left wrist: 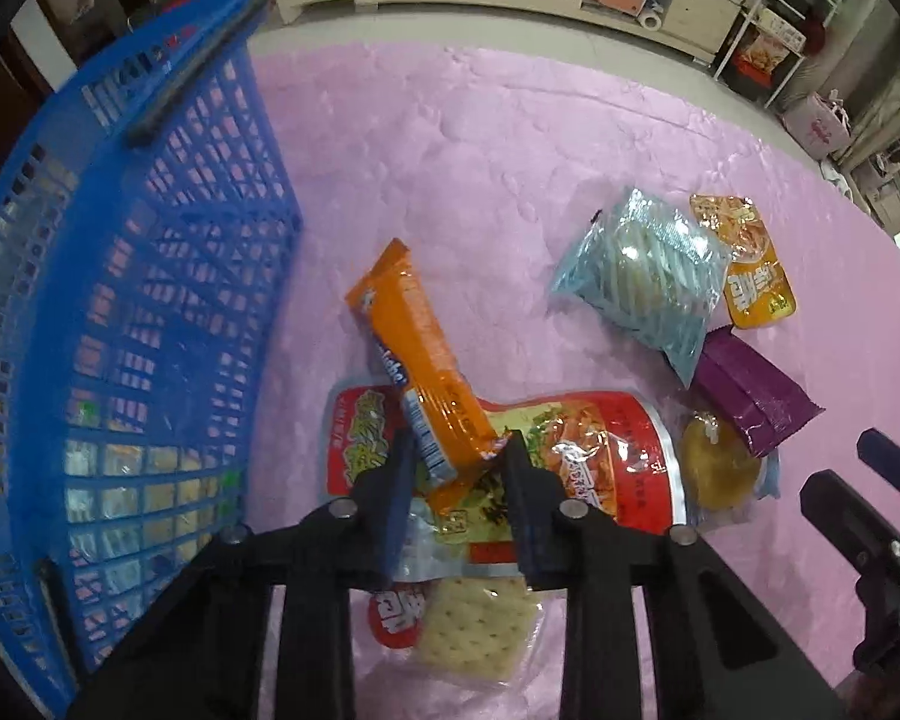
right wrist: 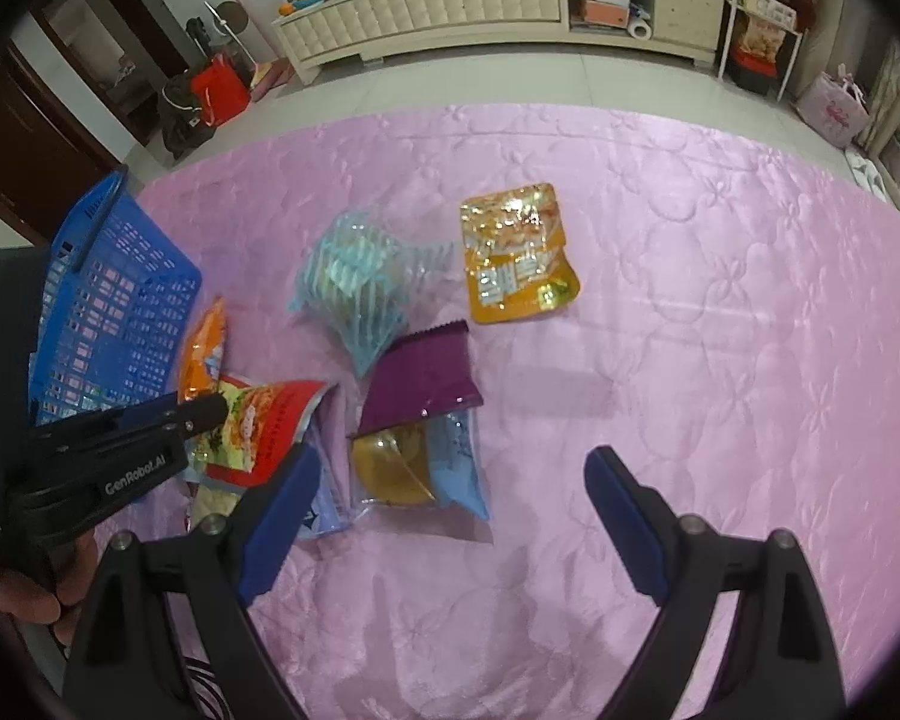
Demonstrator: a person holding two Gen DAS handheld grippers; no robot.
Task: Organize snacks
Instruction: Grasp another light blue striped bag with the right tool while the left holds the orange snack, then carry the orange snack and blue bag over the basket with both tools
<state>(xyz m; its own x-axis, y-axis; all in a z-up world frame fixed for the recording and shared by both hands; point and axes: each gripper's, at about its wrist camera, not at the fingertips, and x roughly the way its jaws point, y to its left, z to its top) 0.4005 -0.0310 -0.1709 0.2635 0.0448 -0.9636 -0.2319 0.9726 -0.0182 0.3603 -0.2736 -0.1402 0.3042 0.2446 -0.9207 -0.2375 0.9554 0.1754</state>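
Note:
My left gripper (left wrist: 457, 457) is shut on the lower end of a long orange snack packet (left wrist: 417, 348), which lies across a red pouch (left wrist: 600, 450). In the right wrist view, the left gripper (right wrist: 210, 405) shows at the left with the orange packet (right wrist: 204, 348) in its tips. A blue basket (left wrist: 120, 300) stands just left of it. My right gripper (right wrist: 453, 462) hangs open over the pink cloth, near a bun in a clear wrapper (right wrist: 399, 462) and a purple packet (right wrist: 420, 372), touching neither.
A pale blue striped bag (right wrist: 360, 282) and a yellow pouch (right wrist: 516, 252) lie further back. A cracker pack (left wrist: 474, 624) sits under my left gripper. The pink quilted cloth (right wrist: 720, 330) stretches to the right. A cream cabinet (right wrist: 480, 6) stands beyond the floor.

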